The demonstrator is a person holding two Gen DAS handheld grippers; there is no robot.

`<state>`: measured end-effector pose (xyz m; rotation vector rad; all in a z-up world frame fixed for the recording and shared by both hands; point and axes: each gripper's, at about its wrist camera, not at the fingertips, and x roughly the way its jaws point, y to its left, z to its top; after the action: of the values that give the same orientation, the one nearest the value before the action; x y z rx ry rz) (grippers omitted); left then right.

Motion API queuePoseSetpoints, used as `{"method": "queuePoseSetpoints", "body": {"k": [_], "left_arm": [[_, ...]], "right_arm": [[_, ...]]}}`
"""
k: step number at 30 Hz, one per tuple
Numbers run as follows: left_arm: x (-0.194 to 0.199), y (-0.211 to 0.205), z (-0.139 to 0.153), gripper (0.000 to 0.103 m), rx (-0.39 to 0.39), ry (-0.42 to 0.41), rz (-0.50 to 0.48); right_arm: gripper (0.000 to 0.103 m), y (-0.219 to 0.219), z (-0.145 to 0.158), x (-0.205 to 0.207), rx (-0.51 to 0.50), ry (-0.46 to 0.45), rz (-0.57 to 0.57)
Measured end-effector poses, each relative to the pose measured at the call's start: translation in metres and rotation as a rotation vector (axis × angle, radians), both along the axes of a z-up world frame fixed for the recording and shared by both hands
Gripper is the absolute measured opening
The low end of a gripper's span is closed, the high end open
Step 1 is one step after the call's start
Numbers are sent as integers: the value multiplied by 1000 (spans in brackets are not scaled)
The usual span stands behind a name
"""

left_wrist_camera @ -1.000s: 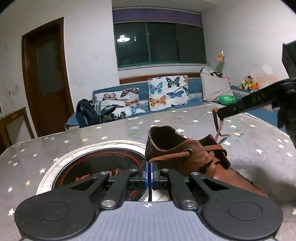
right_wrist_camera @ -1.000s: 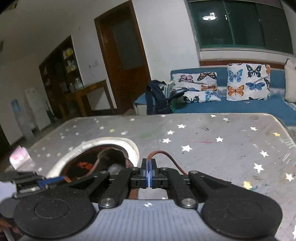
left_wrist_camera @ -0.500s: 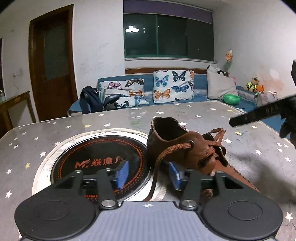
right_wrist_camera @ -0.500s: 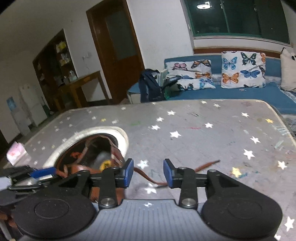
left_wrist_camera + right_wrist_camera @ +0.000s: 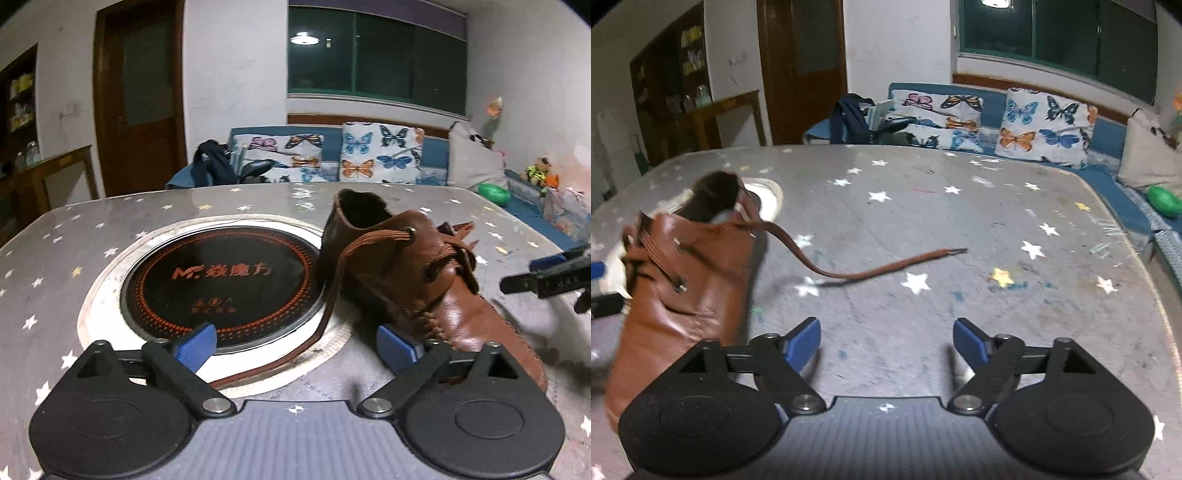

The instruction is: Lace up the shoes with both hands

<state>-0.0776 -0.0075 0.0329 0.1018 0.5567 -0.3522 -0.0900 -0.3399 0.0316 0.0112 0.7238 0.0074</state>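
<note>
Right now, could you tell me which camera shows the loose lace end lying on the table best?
The right wrist view: the loose lace end lies fully visible across the starry table. The left wrist view shows only the other lace, trailing towards that camera.

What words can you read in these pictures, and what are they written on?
"Mr." and then three Chinese characters, "焱魔方", in orange on the round black cooktop set into the table.
A smaller orange line under them on the cooktop: too blurred to read.
Faint marks on the right gripper finger: too blurred to read.
Nothing readable on the shoe.
</note>
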Motion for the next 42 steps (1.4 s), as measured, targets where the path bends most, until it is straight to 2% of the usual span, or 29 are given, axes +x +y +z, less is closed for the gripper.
{"method": "queuePoseSetpoints", "body": {"k": [4, 6, 17, 28, 42], "left_arm": [[2, -1, -3, 103, 6, 6, 21], [2, -3, -6, 103, 13, 9, 29], [8, -4, -20, 103, 25, 44, 59], [21, -1, -27, 103, 10, 120, 86], [37, 1, -27, 103, 27, 131, 116]], "right_arm": [[93, -2, -6, 1, -7, -1, -8], [103, -4, -8, 2, -3, -1, -12], [103, -12, -19, 5, 1, -5, -25], [103, -14, -20, 11, -2, -13, -12], [103, -17, -21, 15, 1, -14, 21]]}}
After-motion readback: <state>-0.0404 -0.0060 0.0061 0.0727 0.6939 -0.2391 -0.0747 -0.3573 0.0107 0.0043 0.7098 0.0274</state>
